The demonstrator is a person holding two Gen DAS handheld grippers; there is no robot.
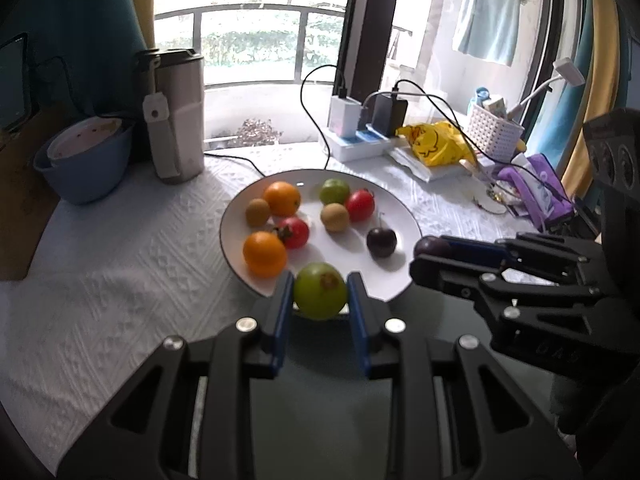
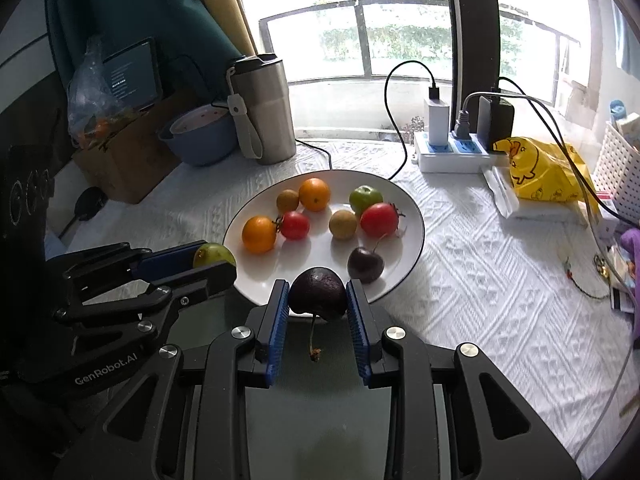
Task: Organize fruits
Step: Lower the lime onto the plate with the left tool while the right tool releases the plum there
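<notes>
Left gripper (image 1: 320, 300): I held my blue pads clamped on a green fruit (image 1: 320, 296) at the near rim of the white plate (image 1: 376, 280).
Right gripper (image 2: 318, 300): my pads were pressed on a dark cherry (image 2: 318, 297), stem hanging down, over the plate's near edge.
Plate: it sat mid-table on the white textured cloth (image 2: 480, 280), carrying two oranges (image 2: 259, 234), two red tomatoes (image 2: 379, 219), two brownish fruits (image 2: 343, 223), a second green fruit (image 2: 365, 197) and another dark cherry (image 2: 365, 265).
Far edge of the table: a steel tumbler (image 2: 264, 112) stood beside a blue bowl (image 2: 200, 140); a power strip (image 2: 452, 156) with chargers lay further right.
Right side: a yellow bag (image 2: 540, 176) rested near a white basket (image 2: 620, 176).
</notes>
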